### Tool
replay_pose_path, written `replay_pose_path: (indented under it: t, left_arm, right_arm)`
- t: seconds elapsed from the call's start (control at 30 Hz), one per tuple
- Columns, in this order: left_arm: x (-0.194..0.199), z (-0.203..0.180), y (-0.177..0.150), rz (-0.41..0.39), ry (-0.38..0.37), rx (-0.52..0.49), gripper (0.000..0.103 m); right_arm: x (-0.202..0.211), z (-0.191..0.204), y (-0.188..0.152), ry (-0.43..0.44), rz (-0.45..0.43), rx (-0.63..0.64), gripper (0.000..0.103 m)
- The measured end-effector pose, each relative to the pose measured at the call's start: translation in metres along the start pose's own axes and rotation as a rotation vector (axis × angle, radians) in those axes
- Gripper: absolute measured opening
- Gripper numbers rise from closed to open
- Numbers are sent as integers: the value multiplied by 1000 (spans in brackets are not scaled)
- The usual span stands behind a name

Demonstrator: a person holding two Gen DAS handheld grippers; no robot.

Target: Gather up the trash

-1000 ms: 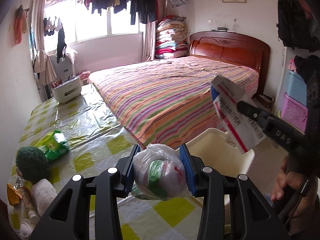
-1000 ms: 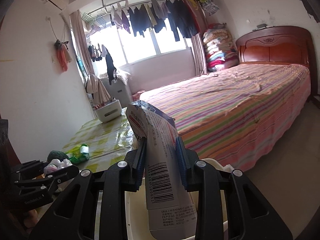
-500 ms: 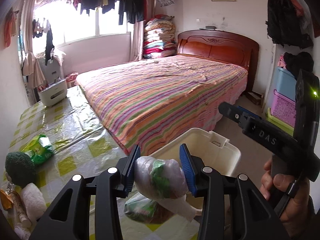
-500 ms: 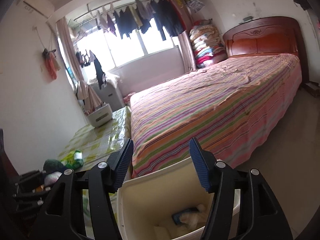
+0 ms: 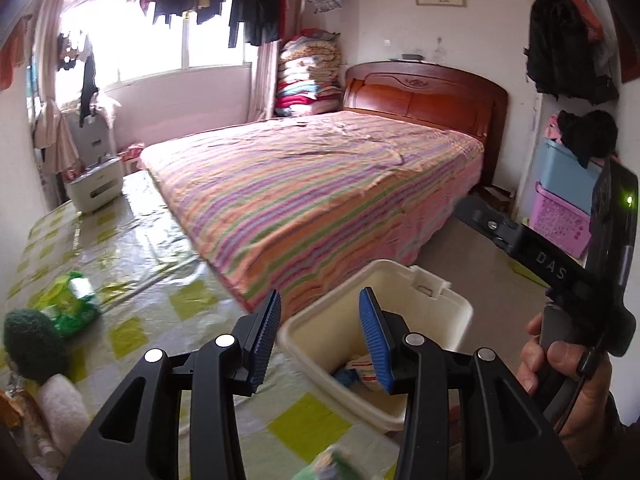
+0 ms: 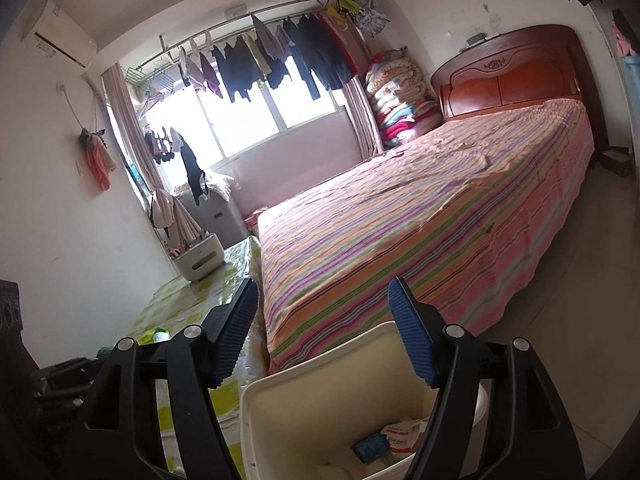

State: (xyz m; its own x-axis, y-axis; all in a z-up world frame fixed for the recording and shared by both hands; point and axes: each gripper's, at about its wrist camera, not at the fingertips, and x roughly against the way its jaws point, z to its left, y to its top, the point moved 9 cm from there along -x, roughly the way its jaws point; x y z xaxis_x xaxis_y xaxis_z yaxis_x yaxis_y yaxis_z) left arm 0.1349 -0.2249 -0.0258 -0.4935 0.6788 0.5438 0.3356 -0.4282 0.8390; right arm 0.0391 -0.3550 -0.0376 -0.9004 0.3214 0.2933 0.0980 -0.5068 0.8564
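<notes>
A cream bin [image 5: 420,304] stands on the floor between the table and the bed; it also shows in the right wrist view [image 6: 312,360]. A red-and-white box [image 6: 404,434] and other scraps lie inside it. My left gripper [image 5: 320,332] is open and empty, over the table edge beside the bin. A blurred bag with green inside [image 5: 336,466] is below it at the bottom edge of the view. My right gripper [image 6: 322,330] is open and empty above the bin; its black body [image 5: 540,258] shows at the right.
The table [image 5: 132,248] has a shiny yellow-check cover. On it are a green packet [image 5: 70,300], a dark green round thing [image 5: 32,344], a white roll [image 5: 60,404] and a white appliance [image 5: 94,188]. The striped bed [image 5: 320,188] is beyond.
My right gripper opened and the box dropped into the bin. My left gripper then opened and the bag fell away below it.
</notes>
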Motion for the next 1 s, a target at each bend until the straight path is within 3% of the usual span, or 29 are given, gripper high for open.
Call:
replay_pose_path:
  t: [0.1, 0.17, 0.2, 0.23, 0.5, 0.6, 0.8, 0.9, 0.97, 1.0]
  left_arm:
    - [12, 18, -12, 34, -3, 13, 41]
    - [15, 24, -24, 72, -6, 10, 55]
    - [16, 25, -34, 115, -18, 4, 69]
    - [18, 24, -45, 148, -30, -4, 72]
    - [0, -5, -105, 351, -93, -53, 78]
    - [-12, -10, -120, 415, -95, -34, 78]
    - [-30, -29, -134, 508, -221, 50, 78]
    - [-35, -36, -135, 502, -228, 58, 78]
    - [-36, -38, -132, 479, -217, 45, 72]
    - [-36, -40, -131, 471, -226, 41, 58]
  right_arm:
    - [-2, 4, -3, 14, 12, 2, 67]
    - [-3, 7, -4, 25, 15, 7, 67]
    - [-3, 9, -4, 26, 17, 10, 67]
    - [-4, 10, -5, 28, 19, 12, 67]
    - [-5, 15, -8, 39, 23, 11, 67]
    - [-6, 22, -12, 48, 29, 27, 67]
    - [-6, 23, -12, 51, 29, 26, 68]
    - [-5, 20, -11, 49, 29, 20, 68]
    - [-4, 20, -11, 49, 28, 19, 68]
    - [-5, 20, -11, 49, 28, 20, 68]
